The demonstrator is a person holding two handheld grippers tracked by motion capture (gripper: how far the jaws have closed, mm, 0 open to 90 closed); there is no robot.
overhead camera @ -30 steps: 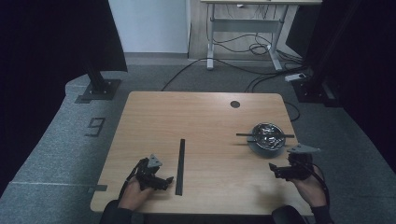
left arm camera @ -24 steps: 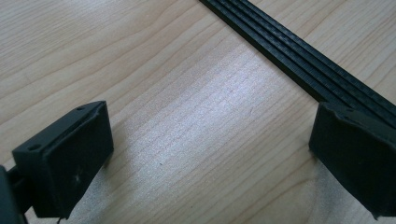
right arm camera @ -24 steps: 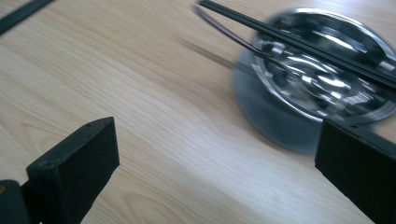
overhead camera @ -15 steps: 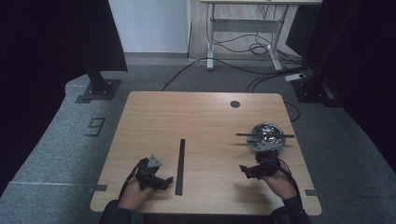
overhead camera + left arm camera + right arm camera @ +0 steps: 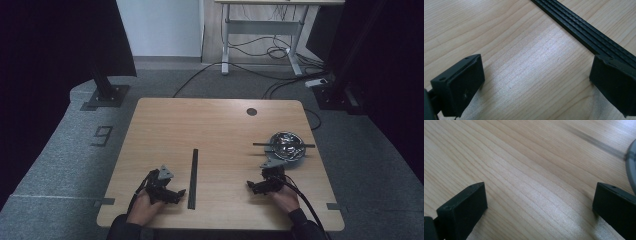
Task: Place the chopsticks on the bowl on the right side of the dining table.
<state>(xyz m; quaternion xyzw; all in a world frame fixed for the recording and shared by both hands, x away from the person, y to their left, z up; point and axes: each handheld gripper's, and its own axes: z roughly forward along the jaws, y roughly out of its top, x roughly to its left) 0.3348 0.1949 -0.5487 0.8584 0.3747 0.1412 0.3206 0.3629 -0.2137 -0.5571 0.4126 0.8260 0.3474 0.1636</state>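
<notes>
Both tongs rest near the counter's (image 5: pixel 215 120) front edge, with bare wood ahead of them. One black strip (image 5: pixel 193 177) lies just beside the left tongs (image 5: pixel 172 192), jaws spread and empty. One metal bowl (image 5: pixel 286 146) sits near the right tongs (image 5: pixel 254 186), likewise released, one thin rod across its rim.

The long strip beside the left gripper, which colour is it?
Black strip, with lengthwise grooves; clearest in the left gripper view.
</notes>
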